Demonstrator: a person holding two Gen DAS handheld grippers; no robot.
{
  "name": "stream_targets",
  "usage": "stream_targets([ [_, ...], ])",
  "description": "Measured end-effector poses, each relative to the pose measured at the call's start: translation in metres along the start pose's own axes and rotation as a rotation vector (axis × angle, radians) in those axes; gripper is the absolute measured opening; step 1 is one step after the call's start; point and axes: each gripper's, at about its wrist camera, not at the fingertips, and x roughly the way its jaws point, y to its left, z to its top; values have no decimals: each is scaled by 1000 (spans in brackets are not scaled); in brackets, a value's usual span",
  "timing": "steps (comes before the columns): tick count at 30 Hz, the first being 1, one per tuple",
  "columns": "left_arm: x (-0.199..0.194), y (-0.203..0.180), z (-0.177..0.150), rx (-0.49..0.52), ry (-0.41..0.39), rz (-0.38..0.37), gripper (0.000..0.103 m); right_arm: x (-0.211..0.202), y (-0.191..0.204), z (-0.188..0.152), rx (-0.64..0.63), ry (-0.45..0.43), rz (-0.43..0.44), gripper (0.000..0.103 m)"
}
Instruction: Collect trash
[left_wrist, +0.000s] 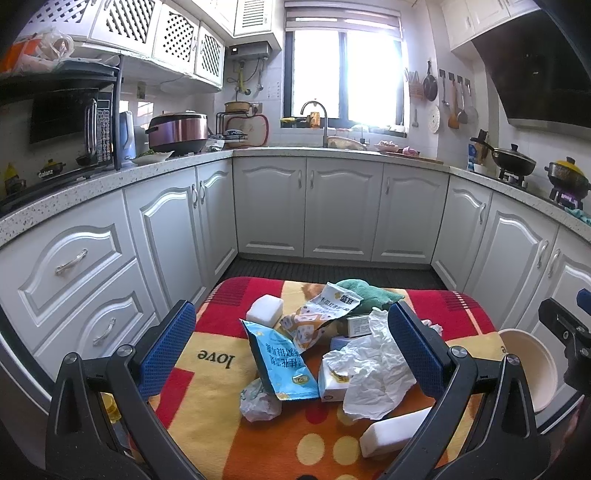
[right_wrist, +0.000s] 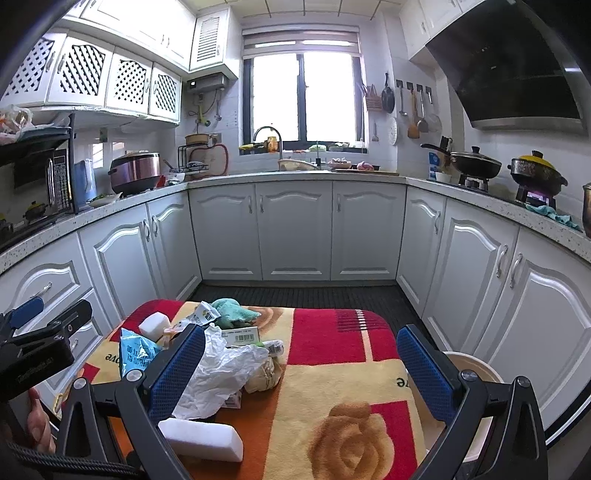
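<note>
On the patterned blanket (left_wrist: 221, 398), heaped trash: blue wrapper (left_wrist: 282, 363), crumpled paper (left_wrist: 376, 373), boxes half buried beneath. Left gripper (left_wrist: 291, 350) and right gripper (right_wrist: 301, 373) both spread wide, empty. Beige bin (left_wrist: 532, 369) partly cut off.

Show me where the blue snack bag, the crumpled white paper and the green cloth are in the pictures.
blue snack bag (left_wrist: 280, 363): left wrist view, middle of its printed face.
crumpled white paper (left_wrist: 376, 369): left wrist view, centre of the sheet.
green cloth (right_wrist: 234, 312): right wrist view, its top fold.
</note>
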Motion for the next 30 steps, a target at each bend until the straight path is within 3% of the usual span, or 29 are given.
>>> stream_targets([
  [16,13,3,-6,-1,45,3,103,17,-1,-5,20,71,22,103],
  [25,40,39,-14,11,200,-60,103,38,0,-18,7,147,58,103],
  [30,57,56,-26,79,280,-17,103,56,2,-28,31,218,164,102],
])
